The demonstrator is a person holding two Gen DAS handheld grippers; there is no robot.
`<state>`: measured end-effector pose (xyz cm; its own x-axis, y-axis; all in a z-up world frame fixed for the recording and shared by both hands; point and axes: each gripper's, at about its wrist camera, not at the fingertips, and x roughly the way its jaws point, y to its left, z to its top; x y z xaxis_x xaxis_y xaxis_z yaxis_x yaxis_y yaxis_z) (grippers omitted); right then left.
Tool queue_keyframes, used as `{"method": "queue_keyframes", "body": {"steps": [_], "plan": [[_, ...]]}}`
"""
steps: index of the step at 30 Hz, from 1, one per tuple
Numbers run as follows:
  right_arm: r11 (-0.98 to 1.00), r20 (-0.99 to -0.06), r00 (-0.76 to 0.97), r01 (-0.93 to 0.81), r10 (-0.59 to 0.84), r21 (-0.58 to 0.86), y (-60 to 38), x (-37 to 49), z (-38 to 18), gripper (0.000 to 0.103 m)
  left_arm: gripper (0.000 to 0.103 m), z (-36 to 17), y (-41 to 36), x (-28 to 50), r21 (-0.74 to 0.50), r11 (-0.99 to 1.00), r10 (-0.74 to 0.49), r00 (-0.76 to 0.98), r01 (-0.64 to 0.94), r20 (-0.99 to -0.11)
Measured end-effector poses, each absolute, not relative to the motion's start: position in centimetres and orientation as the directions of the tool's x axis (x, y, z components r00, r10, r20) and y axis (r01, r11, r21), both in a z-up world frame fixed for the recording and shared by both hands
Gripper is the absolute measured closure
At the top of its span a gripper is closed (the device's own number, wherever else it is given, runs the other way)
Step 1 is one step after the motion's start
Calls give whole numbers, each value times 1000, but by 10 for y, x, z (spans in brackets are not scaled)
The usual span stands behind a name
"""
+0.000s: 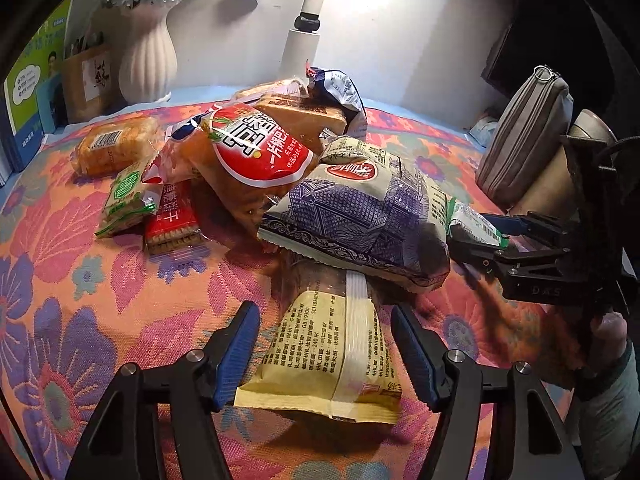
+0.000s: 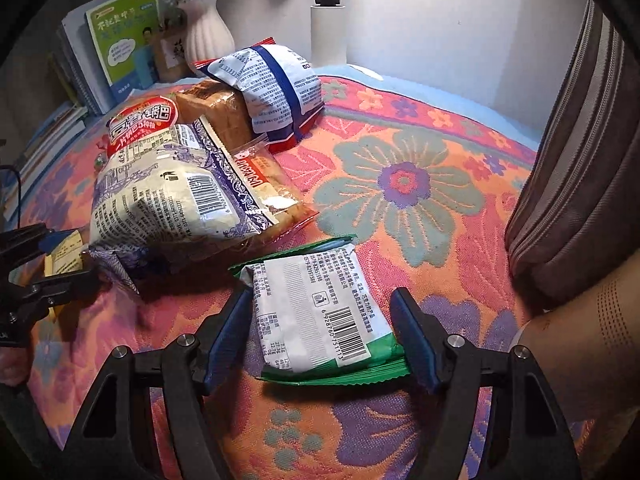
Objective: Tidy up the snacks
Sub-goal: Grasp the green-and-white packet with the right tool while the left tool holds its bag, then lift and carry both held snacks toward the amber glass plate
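A yellow packet (image 1: 328, 344) with printed text lies on the floral cloth (image 1: 100, 320) between the released left tool (image 1: 322, 354). The right tool (image 2: 320, 336) straddles a green-edged white packet (image 2: 320, 312); whether it is clenched I cannot tell. The pile (image 1: 280, 168) overlaps, hiding lower packets.

- Cloth (image 2: 400, 184): orange and pink, with purple and teal flowers
- Vase (image 1: 147, 60): white, ribbed
- Packet (image 2: 320, 316): green and white
- Bag (image 1: 360, 216): cream, purple print
- Pouch (image 1: 524, 144): grey
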<state>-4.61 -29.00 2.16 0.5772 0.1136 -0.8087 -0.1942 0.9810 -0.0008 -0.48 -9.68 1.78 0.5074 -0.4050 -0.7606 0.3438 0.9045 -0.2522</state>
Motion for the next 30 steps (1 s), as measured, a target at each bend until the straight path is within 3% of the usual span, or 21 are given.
{"method": "queue_keyframes", "body": {"steps": [1,4,5,7,12,23,30], "plan": [[980,-806,578,-200,124,7,-290,-48,23,49,27,18,-97,-6,-258,899,-415,501,354,-759],[981,-804,579,-191,138,30,-292,-55,23,54,24,19,-100,-8,-240,901,-406,504,362,-762],[981,-804,578,-188,142,39,-293,-59,24,54,25,19,-101,-9,-219,909,-385,511,356,-768],[981,-804,574,-182,156,60,-295,-66,24,54,41,19,-105,-10,-168,925,-337,531,341,-778],[981,-802,570,-163,180,104,-302,-93,28,54,43,22,-115,-20,-82,946,-257,571,314,-779],[969,-762,599,-162,247,187,-317,-142,54,54,44,40,-107,-77,-190,934,-339,581,302,-740],[971,-708,665,-142,239,194,-338,-168,80,54,46,74,-140,-97,-134,921,-351,633,365,-690]]}}
